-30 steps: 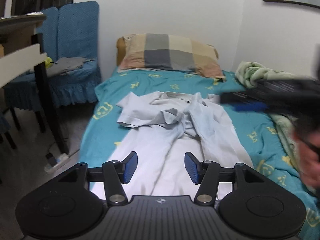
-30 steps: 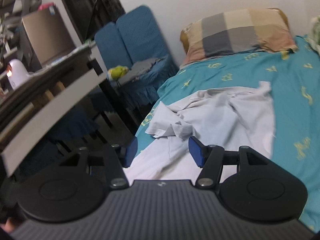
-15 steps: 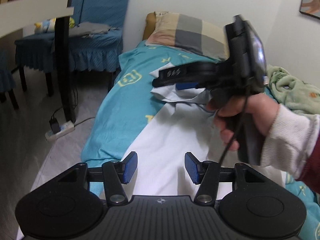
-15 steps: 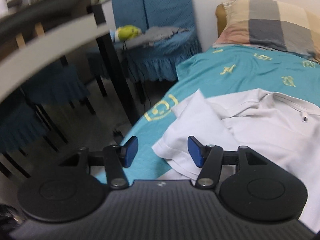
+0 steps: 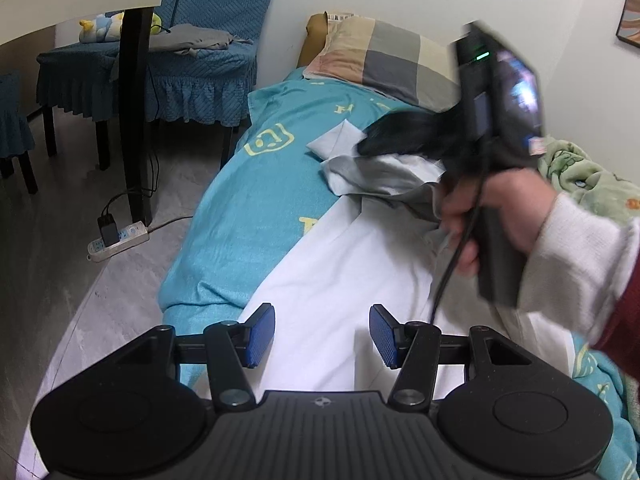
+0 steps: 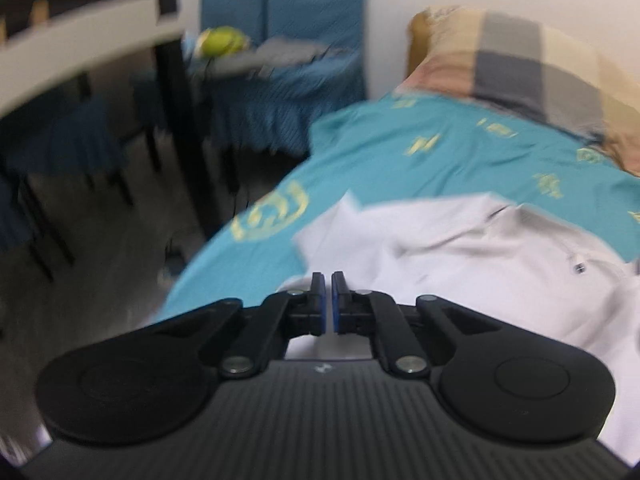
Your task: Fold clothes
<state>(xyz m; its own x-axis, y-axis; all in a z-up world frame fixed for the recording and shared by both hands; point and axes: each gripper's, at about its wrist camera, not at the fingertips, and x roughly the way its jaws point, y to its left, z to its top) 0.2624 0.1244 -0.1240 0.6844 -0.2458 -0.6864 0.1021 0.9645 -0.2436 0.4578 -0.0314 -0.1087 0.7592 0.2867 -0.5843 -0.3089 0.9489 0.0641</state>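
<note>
A pale grey-white shirt (image 5: 344,264) lies lengthwise on the teal bedsheet (image 5: 248,200), collar end toward the pillow. My left gripper (image 5: 322,334) is open and empty, held over the shirt's lower part. My right gripper (image 6: 327,304) has its jaws almost together on the bunched left sleeve of the shirt (image 6: 460,264). In the left wrist view the right gripper (image 5: 372,146) shows as a blurred dark shape held by a hand, with sleeve fabric lifted at its tip.
A checked pillow (image 5: 384,60) lies at the bed's head. A green blanket (image 5: 584,180) is bunched at the right. Blue-covered chairs (image 5: 168,68), a dark table leg (image 5: 136,112) and a power strip (image 5: 118,236) on the floor stand left of the bed.
My right gripper has closed from open onto the shirt's left sleeve and shifted toward the collar. My left gripper stays open over the lower shirt, slightly nearer.
</note>
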